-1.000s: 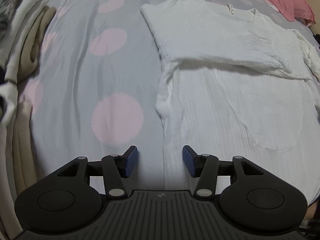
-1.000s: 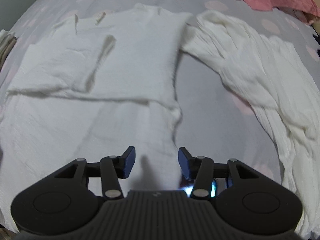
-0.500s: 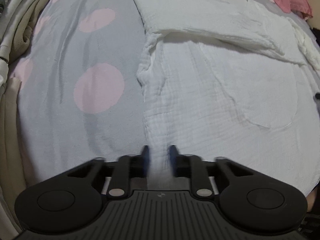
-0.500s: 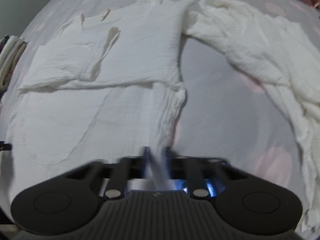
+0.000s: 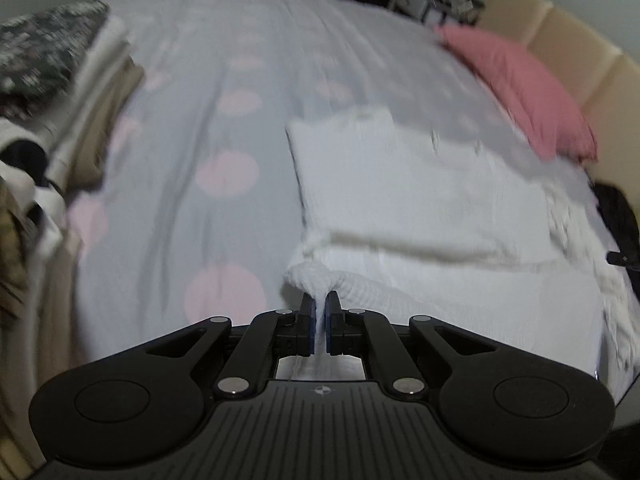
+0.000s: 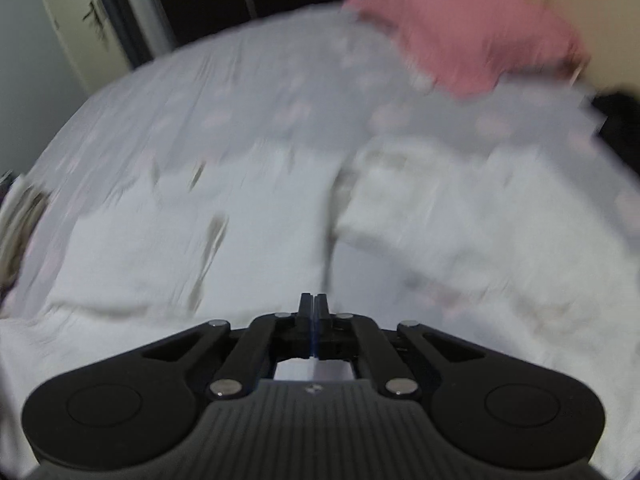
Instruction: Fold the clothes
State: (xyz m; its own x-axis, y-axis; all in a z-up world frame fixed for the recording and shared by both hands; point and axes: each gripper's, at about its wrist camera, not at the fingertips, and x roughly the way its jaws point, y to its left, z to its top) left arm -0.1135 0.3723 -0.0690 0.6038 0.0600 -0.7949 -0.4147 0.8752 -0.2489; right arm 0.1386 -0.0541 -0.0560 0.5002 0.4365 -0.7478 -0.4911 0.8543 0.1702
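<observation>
Both tools, spread apart over the hem a second ago, now pinch the white shirt and have risen with it off the bed.

Left tool (image 5: 319, 307) has its blue pads clamped on a bunched fold of the white shirt (image 5: 420, 200) at the garment's lower left corner, the cloth drawn up into a small peak between them. Right tool (image 6: 314, 307) has its jaws pressed fully together; white cloth shows behind them, though the heavy blur hides whether fabric sits in the pads. The rest of the shirt lies flat on the grey bed sheet with pink dots (image 5: 224, 168), one sleeve folded across the chest. A second white garment (image 6: 480, 216) lies crumpled just beside it, a pink pillow (image 5: 520, 92) rests near the headboard, and stacked clothes (image 5: 92, 92) line the bed's left edge.
</observation>
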